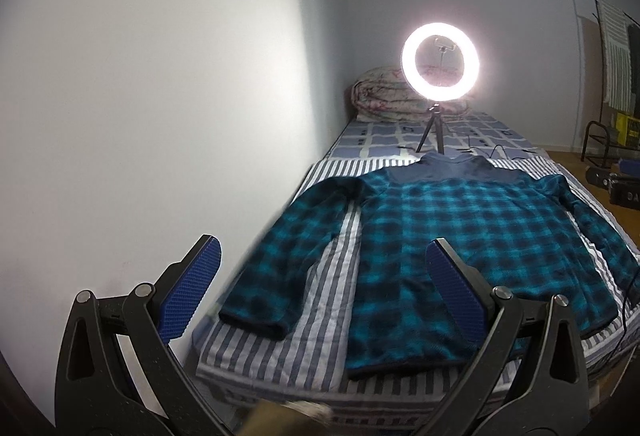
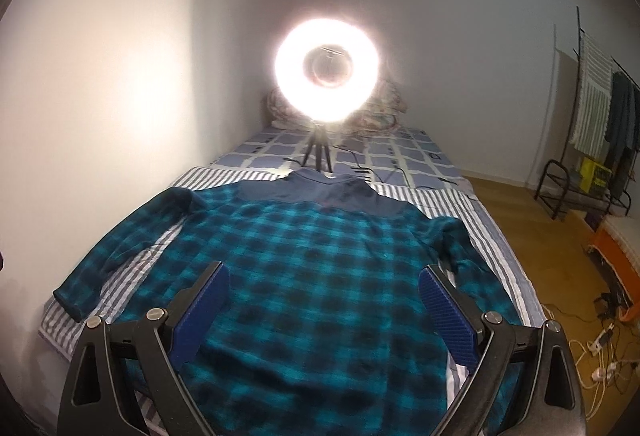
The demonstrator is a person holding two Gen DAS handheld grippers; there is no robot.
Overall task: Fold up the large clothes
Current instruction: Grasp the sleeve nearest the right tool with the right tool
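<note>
The plaid shirt (image 2: 320, 276) lies flat on the bed (image 2: 404, 159). Above the shirt the air is free. The wall (image 1: 160, 115) blocks its left sleeve side. Behind its collar stands a ring light (image 2: 326, 73) with cables (image 2: 360, 165).

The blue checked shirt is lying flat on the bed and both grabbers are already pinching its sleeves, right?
Not quite. The plaid shirt does lie flat on the bed, but the left gripper and right gripper are open, holding nothing, as both wrist views show.
</note>
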